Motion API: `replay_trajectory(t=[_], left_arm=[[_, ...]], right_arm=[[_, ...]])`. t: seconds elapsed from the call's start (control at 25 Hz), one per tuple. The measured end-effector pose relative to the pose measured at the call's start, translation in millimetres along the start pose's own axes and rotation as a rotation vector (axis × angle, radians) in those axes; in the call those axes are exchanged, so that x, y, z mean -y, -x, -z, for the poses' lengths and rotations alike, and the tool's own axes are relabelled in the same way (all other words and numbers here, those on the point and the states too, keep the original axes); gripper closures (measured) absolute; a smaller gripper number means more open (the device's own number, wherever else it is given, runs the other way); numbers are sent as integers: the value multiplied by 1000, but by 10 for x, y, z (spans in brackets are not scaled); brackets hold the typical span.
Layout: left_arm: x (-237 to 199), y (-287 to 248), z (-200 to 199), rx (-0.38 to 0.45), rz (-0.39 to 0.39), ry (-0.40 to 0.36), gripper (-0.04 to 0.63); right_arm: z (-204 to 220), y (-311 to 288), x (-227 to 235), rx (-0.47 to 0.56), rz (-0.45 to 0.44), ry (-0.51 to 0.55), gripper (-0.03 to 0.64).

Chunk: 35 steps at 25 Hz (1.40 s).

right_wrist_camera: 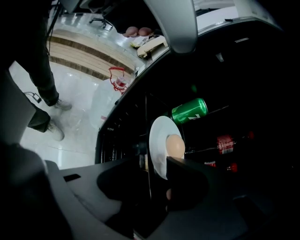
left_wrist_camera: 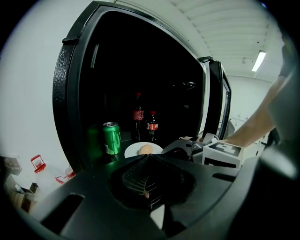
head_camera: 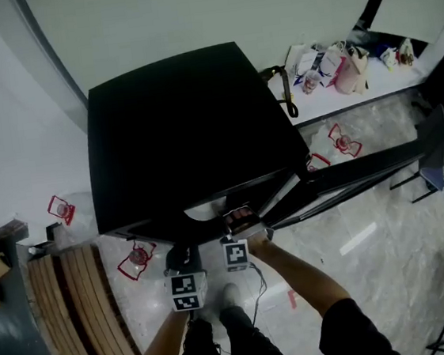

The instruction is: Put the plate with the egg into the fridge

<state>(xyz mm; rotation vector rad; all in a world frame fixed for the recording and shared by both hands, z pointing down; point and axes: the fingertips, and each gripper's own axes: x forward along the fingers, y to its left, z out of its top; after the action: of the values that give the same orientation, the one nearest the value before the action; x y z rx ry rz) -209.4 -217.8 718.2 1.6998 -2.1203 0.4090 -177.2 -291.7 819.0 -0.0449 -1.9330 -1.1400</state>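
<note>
Grips, with the right claw (right_wrist_camera: 158, 161), the near rim of the white plate (right_wrist_camera: 159, 136), one jaw on each face of it. Carries the egg (right_wrist_camera: 175, 146) near the middle of the plate, just past the jaw tip. Holds the plate level inside the open fridge (head_camera: 178, 138), close to the front edge; cannot tell if already resting there or just above.

Just beside the plate, to its left in the left gripper view, stands a green can (left_wrist_camera: 111, 138). Behind, deeper in the dark, stand two cola bottles (left_wrist_camera: 138, 116), upright and near each other.

Hangs the left claw (left_wrist_camera: 147, 159) outside, in front of the opening and lower than the right one, jaws clenched together with nothing between.

Further out, shows the door (head_camera: 364, 168) swung wide to the right, over a pale glossy floor (head_camera: 361, 276).
</note>
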Motion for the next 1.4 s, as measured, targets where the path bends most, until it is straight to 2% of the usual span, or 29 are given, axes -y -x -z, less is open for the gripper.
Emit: replay_trajectory(t=[0.08,0.16,0.24,0.32,0.44,0.6,0.68,0.84,1.04,1.24,1.4], left_arm=[[-6,52,-37,-3,0,-2,586],[17,130,-95,-2,10,-8,586],[101,228,-158,2,33,-23,586],[251,319,-260,20,70,-37,586],[554,474,-489,74,141,-60,586],[1049,744,-782,140,266,-110,586],[1367,869,-926,173,335,-134,586],[2118,1101,-1274,232,467,-184,586],[3047,1165,-1562,290,572,-246,586],[3982,758,-1770,309,627,-290,586],[4678,325,-2056,304,612,-286,586]], right_arm=[[71,45,52,-19,58,-8,454],[89,189,102,2,109,-101,454],[18,452,102,80,101,-283,454],[-53,790,122,177,75,-507,454],[-25,1388,229,287,137,-796,456],[183,2227,391,330,289,-1038,467],[362,2644,466,339,360,-1105,516],[949,3436,530,320,478,-1160,597],[1880,4121,552,213,589,-1060,609],[2826,4356,710,171,620,-1037,609],[3515,4390,878,193,571,-1010,611]])
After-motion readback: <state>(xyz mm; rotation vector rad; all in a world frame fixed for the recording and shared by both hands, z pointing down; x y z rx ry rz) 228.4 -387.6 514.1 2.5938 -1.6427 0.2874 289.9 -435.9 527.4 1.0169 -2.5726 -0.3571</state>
